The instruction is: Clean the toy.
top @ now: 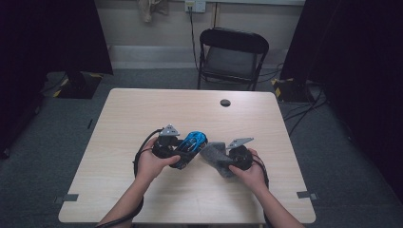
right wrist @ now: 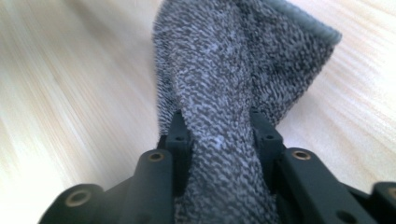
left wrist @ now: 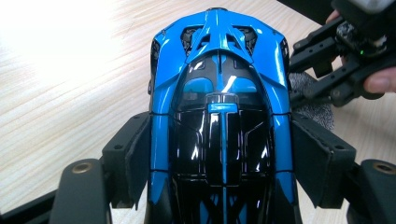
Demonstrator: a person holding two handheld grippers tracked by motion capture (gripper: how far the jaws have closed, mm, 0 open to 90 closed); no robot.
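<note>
From above, I hold the toy car (top: 190, 145) in my left gripper (top: 178, 151) over the table's (top: 142, 114) middle, nearer the front edge, its long axis slanting toward the far right corner. My right gripper (top: 223, 159) pinches a grey cloth (top: 215, 154) beside it.

Left gripper view: jaws clamp the car's (left wrist: 219, 107) flanks, nose pointing away.

Right gripper view: jaws squeeze the cloth (right wrist: 229, 79).

Wiping looks underway; next I'd press cloth against bodywork.

Toy car (left wrist: 219, 116): glossy blue and black, held above the table between two black pads pressing its sides.
Cloth (right wrist: 224, 93): grey, speckled, bunched and pinched, just beside the car's side.
</note>
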